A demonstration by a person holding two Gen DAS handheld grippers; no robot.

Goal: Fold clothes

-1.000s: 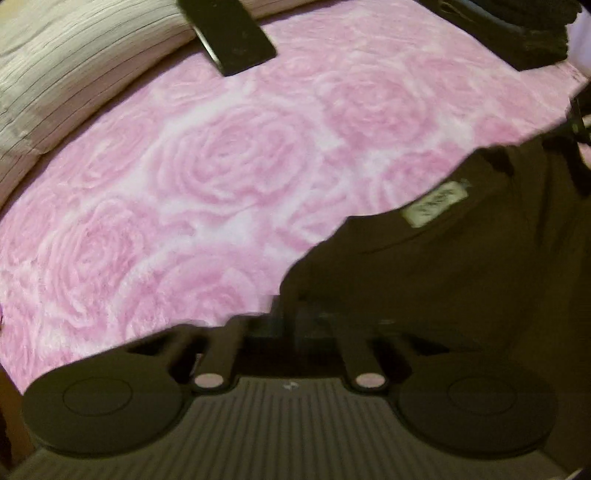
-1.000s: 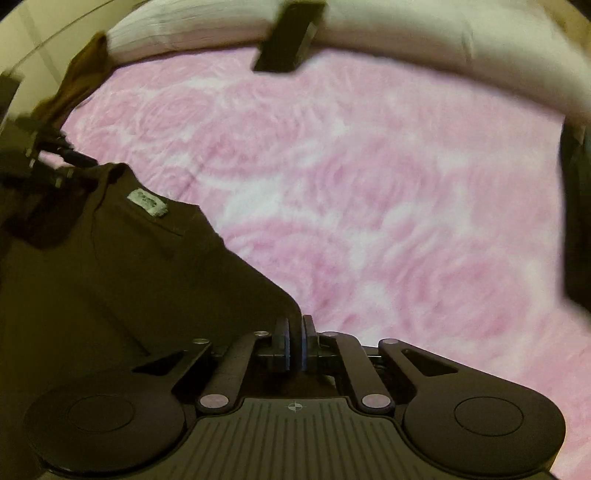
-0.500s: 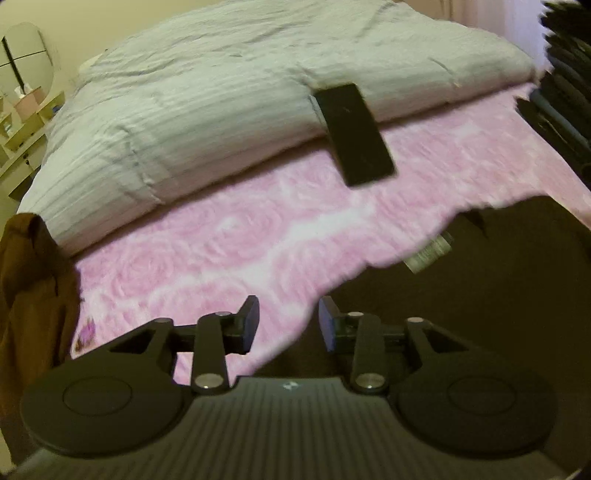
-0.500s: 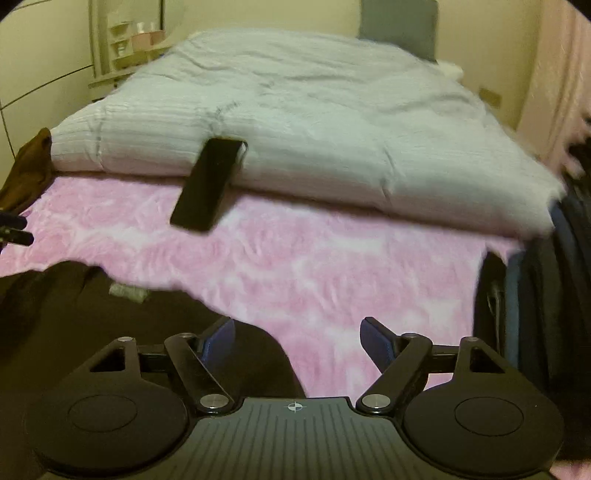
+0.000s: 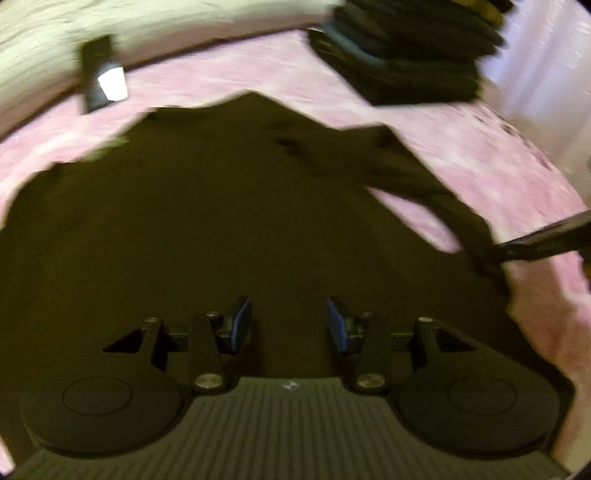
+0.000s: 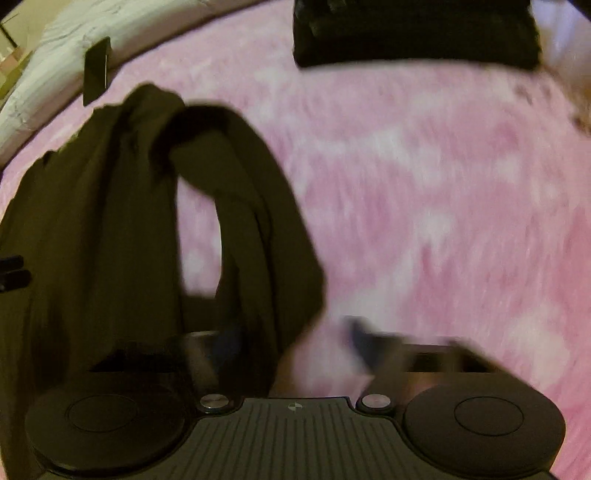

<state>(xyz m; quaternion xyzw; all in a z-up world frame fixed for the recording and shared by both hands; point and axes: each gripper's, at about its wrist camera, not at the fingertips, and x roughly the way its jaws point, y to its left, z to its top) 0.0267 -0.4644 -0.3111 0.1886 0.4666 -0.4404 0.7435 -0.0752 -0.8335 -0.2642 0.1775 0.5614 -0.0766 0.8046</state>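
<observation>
A pink rose-patterned blanket [image 6: 424, 192] covers the bed and carries everything here. Along its far edge lies a pale striped duvet [image 5: 155, 33], with a dark phone [image 5: 99, 79] leaning against it. Toward the far right corner sits a stack of dark folded clothes [image 5: 410, 62].

A dark brown shirt [image 5: 207, 221] lies spread on the near part of the blanket, one sleeve [image 6: 255, 206] trailing off toward the right.

The left gripper [image 5: 289, 320] hovers over the middle of the shirt, its jaws spreading apart, nothing between them. The right gripper [image 6: 291, 343] is blurred; its jaws are closing with the sleeve's end lying between them, and whether the pads already press the cloth cannot be told.

The shirt looks light, soft and limp, so it should drape and bunch rather than hold shape; a seam, hem or sleeve end is probably the surest place to pinch.

Only the left view shows the shirt's full body; only the right view shows the sleeve rucked into a loop with blanket showing through.
</observation>
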